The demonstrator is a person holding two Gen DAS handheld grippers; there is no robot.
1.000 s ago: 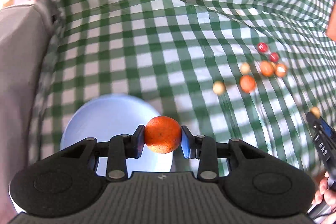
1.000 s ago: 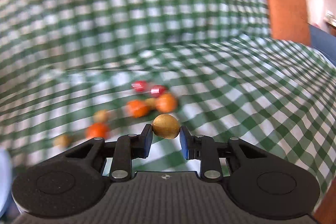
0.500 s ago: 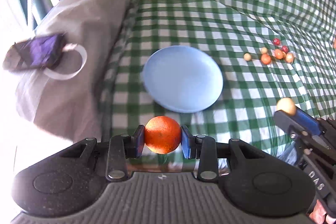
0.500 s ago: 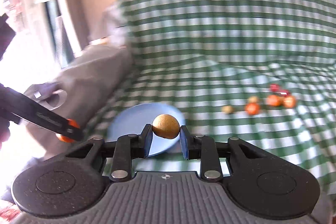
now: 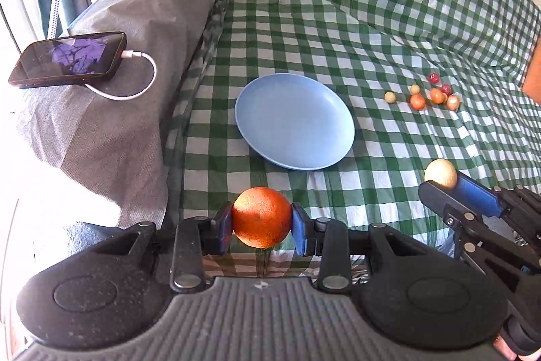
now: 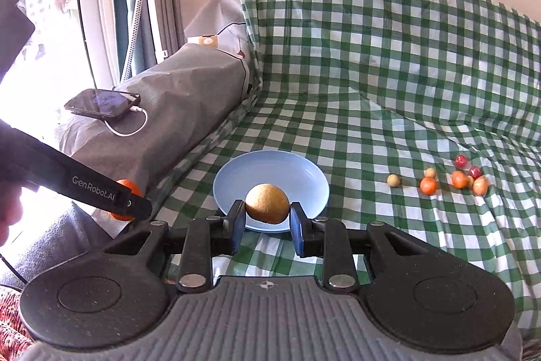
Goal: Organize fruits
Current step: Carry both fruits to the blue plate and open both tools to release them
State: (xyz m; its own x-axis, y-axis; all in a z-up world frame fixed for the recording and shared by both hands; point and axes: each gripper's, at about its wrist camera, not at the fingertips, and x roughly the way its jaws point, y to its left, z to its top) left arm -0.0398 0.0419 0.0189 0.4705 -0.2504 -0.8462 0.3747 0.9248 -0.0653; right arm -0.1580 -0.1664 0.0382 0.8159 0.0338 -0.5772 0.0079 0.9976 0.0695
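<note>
Holding an orange (image 5: 261,217) in the left hand-held gripper (image 5: 262,228), pads clamped on both sides. Gripping a brown fruit (image 6: 267,203) likewise in the right hand-held gripper (image 6: 267,227). Blue plate (image 5: 295,120), bare, straight ahead and far of both on the checked cloth (image 5: 372,22); right one seemingly nearer, fruit lined up over the near rim. Remaining small fruits (image 6: 449,178) far right, well apart from the plate.
</note>
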